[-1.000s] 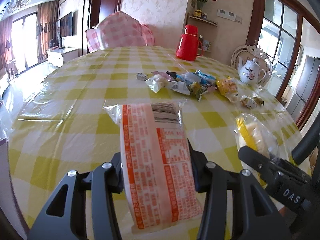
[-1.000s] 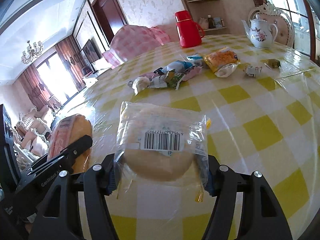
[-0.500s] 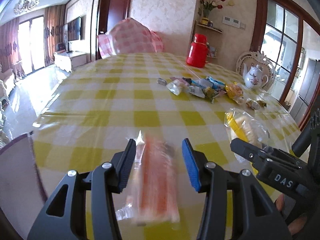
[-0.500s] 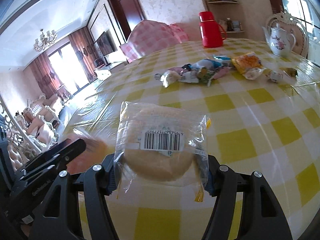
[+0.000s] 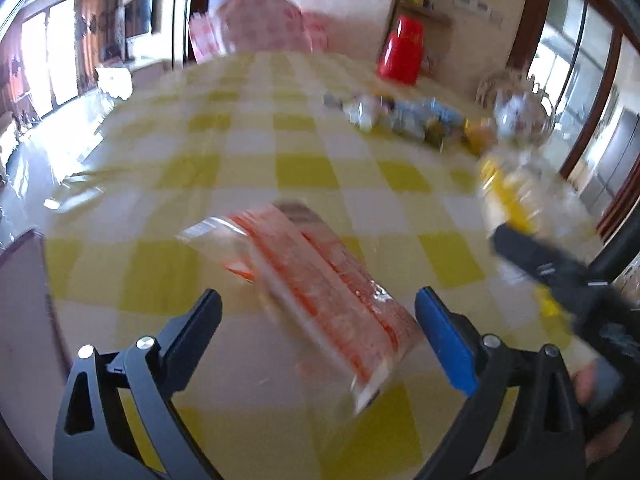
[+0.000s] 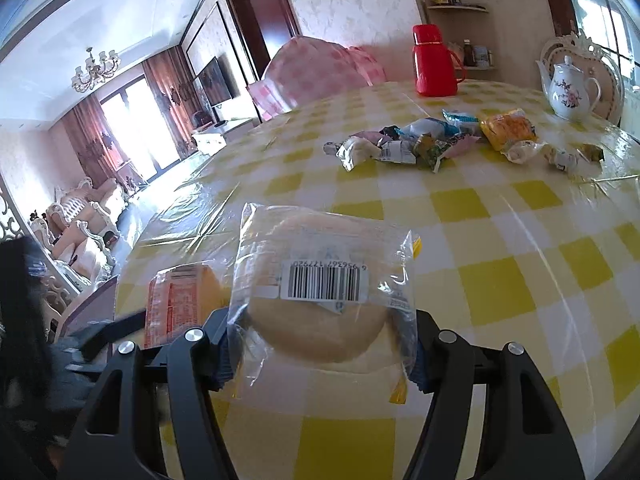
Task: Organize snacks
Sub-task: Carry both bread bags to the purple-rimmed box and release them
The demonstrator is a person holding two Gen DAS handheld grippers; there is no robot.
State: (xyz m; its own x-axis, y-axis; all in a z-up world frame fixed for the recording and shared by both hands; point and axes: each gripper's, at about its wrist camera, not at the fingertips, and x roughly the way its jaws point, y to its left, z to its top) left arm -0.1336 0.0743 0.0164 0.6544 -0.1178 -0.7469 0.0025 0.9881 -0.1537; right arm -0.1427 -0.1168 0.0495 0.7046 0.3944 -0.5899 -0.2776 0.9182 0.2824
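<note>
Presently: your left claw (image 5: 318, 314) gapes empty over the orange packet (image 5: 320, 292) lying on the tabletop (image 5: 248, 152); your right claw (image 6: 322, 346) grips the bun packet (image 6: 324, 284). Step: placing. Next, probably set it beside the orange one.

An orange-printed clear packet (image 5: 320, 284) lies flat on the checked tablecloth, its long axis running from ten o'clock to four o'clock, blurred in the left wrist view. A round pale bun in a clear wrapper (image 6: 324, 292), barcode label facing up, sits raised above the cloth, pinched at both sides. At one o'clock from it, well apart, a loose pile of small wrapped snacks (image 6: 432, 140) is strewn across the cloth.
</note>
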